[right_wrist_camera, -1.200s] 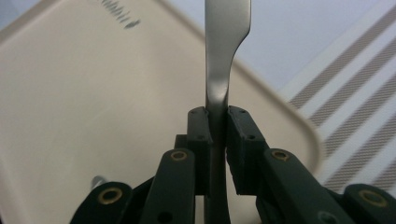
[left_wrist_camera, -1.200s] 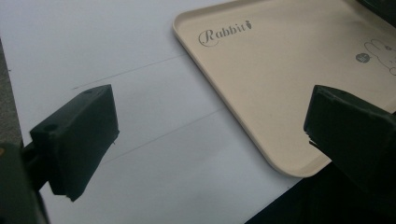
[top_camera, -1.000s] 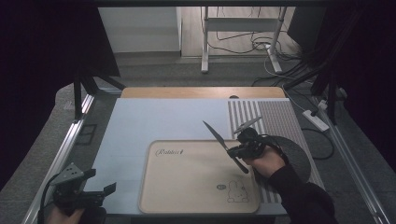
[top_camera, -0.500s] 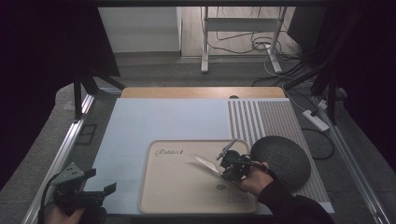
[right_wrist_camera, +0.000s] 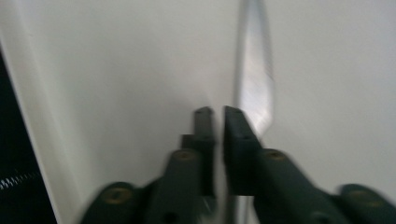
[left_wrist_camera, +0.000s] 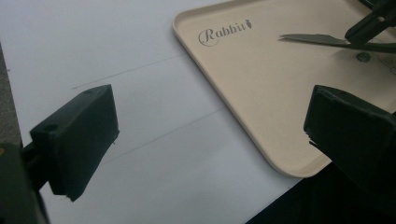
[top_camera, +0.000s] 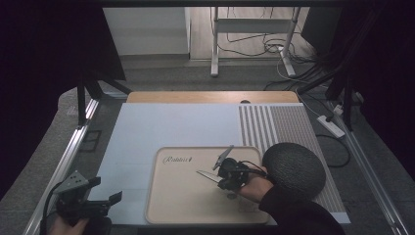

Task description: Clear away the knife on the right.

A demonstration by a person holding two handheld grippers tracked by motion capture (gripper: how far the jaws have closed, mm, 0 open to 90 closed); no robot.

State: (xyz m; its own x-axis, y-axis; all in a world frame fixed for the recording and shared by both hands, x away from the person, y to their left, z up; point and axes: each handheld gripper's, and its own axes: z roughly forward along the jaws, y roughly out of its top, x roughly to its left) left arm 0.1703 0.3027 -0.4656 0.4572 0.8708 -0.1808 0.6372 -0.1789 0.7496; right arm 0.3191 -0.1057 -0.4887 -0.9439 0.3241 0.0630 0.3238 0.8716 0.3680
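A silver knife [top_camera: 207, 174] points left, low over the beige tray [top_camera: 186, 205] that bears the word "Rabbit". My right gripper [top_camera: 229, 177] is shut on the knife's handle end over the tray's middle right. In the right gripper view the blade [right_wrist_camera: 252, 70] runs straight ahead from the nearly closed jaws [right_wrist_camera: 215, 114] above the tray's pale surface [right_wrist_camera: 116, 70]. My left gripper [top_camera: 105, 203] is open and holds nothing at the table's front left corner. The left gripper view has its jaws [left_wrist_camera: 210, 135] wide apart, with the tray [left_wrist_camera: 243, 93] and the knife [left_wrist_camera: 317, 39] beyond.
A dark grey round mat [top_camera: 293, 169] lies right of the tray, partly on a striped mat [top_camera: 274, 127]. The pale blue table cover [top_camera: 171, 122] stretches behind and left of the tray. Cables and a power strip [top_camera: 330, 126] lie on the floor beyond.
My right gripper has carried the knife from over the round mat leftward and down onto the tray, and the blade has swung from pointing up-left to pointing left. The left gripper has stayed put.
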